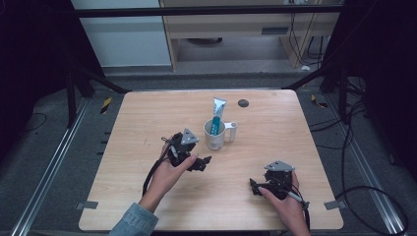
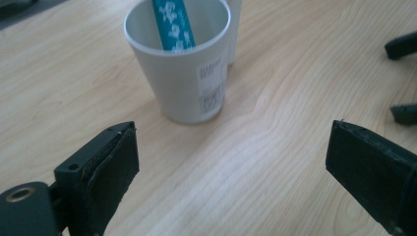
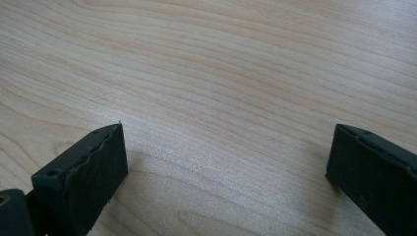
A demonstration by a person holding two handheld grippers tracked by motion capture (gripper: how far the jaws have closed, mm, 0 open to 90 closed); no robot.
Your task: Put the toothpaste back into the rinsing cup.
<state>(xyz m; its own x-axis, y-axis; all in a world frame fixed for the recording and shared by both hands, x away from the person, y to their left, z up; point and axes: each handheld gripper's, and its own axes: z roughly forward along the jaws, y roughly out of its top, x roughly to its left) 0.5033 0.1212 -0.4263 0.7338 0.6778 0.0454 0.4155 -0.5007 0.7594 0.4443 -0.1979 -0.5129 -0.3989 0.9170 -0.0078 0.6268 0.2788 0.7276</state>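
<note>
A white mug [image 1: 214,137] stands near the middle of the wooden table [image 1: 147,113], its handle to the right. A teal and white toothpaste tube [image 1: 217,115] stands upright inside it. My left gripper [image 1: 203,163] sits just in front and to the left of the mug, open and holding nothing. In the left gripper view the mug [image 2: 182,69] with the tube [image 2: 173,24] is a short way beyond my open left gripper [image 2: 231,162]. My right gripper [image 1: 253,187] rests near the front right of the table, open and pointing left. In the right gripper view it [image 3: 223,162] spans bare wood.
A small dark round disc [image 1: 243,103] lies at the table's back edge, behind the mug. Black frame legs and cables surround the table on the floor. The tips of the right gripper's fingers [image 2: 403,45] appear at the right edge of the left gripper view.
</note>
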